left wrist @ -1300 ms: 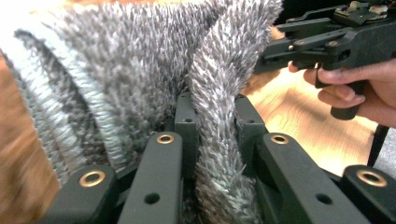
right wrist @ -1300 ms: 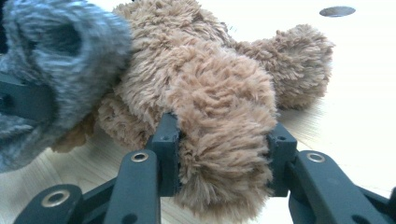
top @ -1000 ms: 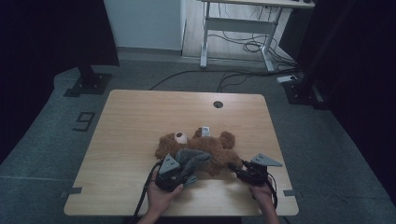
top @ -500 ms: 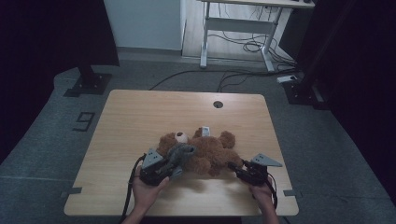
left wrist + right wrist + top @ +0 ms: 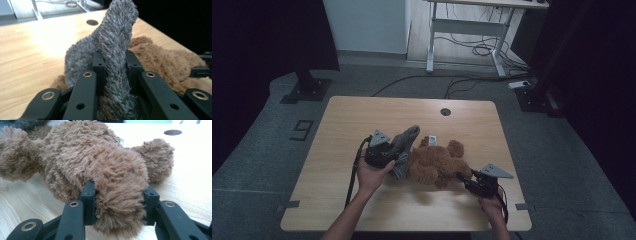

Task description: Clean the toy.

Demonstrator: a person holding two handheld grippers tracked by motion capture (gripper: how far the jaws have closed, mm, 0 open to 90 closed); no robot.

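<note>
High view: a brown bear [image 5: 438, 165] lies on the wooden table [image 5: 342, 125], toward the near edge. At its left end is a grey cloth [image 5: 404, 145], one end raised above the tabletop. The left gripper [image 5: 382, 156], held in the person's left hand [image 5: 371, 175], is at that cloth. The right gripper [image 5: 464, 179] meets the bear's near right limb. From this height the jaws of both are too small to judge. A round hole [image 5: 445, 111] sits near the table's far edge.

Left gripper view: what the high view leaves unclear shows here. The left gripper [image 5: 113, 63] has its jaws clamped on the grey cloth [image 5: 117, 37], which stands up between them and curls over at the top. The bear [image 5: 165, 65] lies just behind and to the right, and the right gripper's tips [image 5: 202, 71] show at the right edge.

Right gripper view: the right gripper [image 5: 119, 200] is closed on a plump limb of the bear [image 5: 82, 157], fur bulging out between the jaws. The bear's body rests on the table [image 5: 195, 170].
</note>
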